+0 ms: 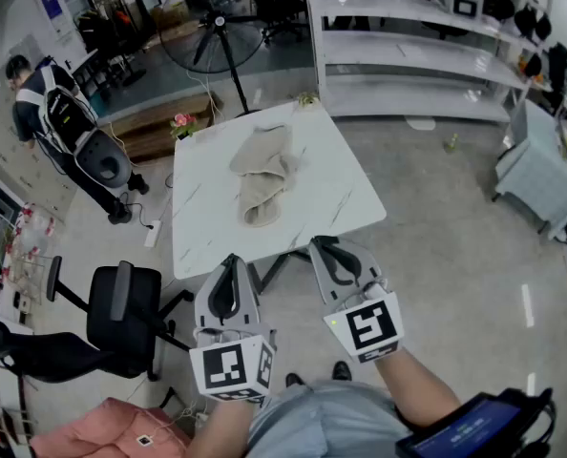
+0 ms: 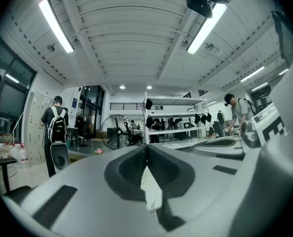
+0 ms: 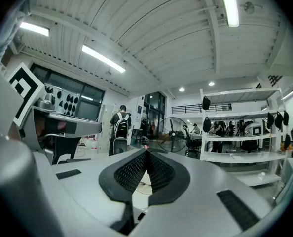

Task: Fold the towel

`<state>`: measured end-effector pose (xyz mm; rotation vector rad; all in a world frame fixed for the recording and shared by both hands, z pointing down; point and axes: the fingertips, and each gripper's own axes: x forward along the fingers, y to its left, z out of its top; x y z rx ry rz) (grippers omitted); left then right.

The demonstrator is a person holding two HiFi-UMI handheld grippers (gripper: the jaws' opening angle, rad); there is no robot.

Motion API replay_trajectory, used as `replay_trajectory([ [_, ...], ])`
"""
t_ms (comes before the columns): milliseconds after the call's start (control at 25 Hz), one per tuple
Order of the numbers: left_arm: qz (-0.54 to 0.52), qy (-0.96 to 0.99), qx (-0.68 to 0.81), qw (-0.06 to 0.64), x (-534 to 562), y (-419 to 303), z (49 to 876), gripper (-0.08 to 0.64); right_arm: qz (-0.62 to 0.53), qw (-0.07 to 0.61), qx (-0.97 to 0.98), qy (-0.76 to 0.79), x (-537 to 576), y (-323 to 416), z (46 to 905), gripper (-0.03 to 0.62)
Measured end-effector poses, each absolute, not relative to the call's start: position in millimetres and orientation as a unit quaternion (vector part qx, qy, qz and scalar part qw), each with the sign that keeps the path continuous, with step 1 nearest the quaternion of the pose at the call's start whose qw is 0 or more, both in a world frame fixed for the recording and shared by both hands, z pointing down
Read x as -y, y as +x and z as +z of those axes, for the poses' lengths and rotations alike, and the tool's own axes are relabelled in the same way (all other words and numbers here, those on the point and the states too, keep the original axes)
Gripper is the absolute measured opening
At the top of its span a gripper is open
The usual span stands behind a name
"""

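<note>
Towel: we saw the beige towel (image 1: 264,175) crumpled in a loose heap near the middle of the white, veined worktop (image 1: 202,232). Only the head view showed it.

Left tool: the left tool (image 1: 231,259) was held level just short of the worktop's near edge, well apart from the towel. Its own view showed the dark jaws closed tip to tip with nothing between them.

Right tool: the right tool (image 1: 319,246) sat beside the left one at the same edge. Its ribbed jaws were likewise pressed together and empty.

Head view only: a black office chair (image 1: 121,318) stood on the floor left of the worktop, and pink flowers (image 1: 181,120) lay at its far left corner.

All three views: we found the floor fan (image 1: 217,22), the white shelving (image 1: 408,65) and a person with a backpack (image 1: 59,113) beyond the worktop.

Tool views only: both looked level across the room and took in the ribbed ceiling with its strip lights (image 2: 55,26).

Left tool view only: a second person (image 2: 234,111) bent forward at the right.
</note>
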<state>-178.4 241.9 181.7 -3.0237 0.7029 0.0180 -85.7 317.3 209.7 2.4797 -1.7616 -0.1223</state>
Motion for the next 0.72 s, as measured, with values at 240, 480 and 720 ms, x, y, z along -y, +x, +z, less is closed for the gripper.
replay_trajectory([
  [240,-0.007,-0.972,-0.233,0.016,-254,-181,197,0.008,-0.043,0.033,0.580,0.813,-330,-86,219,0.023],
  [480,-0.028,-0.969,-0.245,0.015,-263,-175,206,0.008,-0.023,0.028,0.597,0.801,-338,-79,233,0.055],
  [720,-0.040,-0.966,-0.254,0.012,-252,-155,213,0.008,-0.008,0.025,0.608,0.794,-324,-58,243,0.055],
])
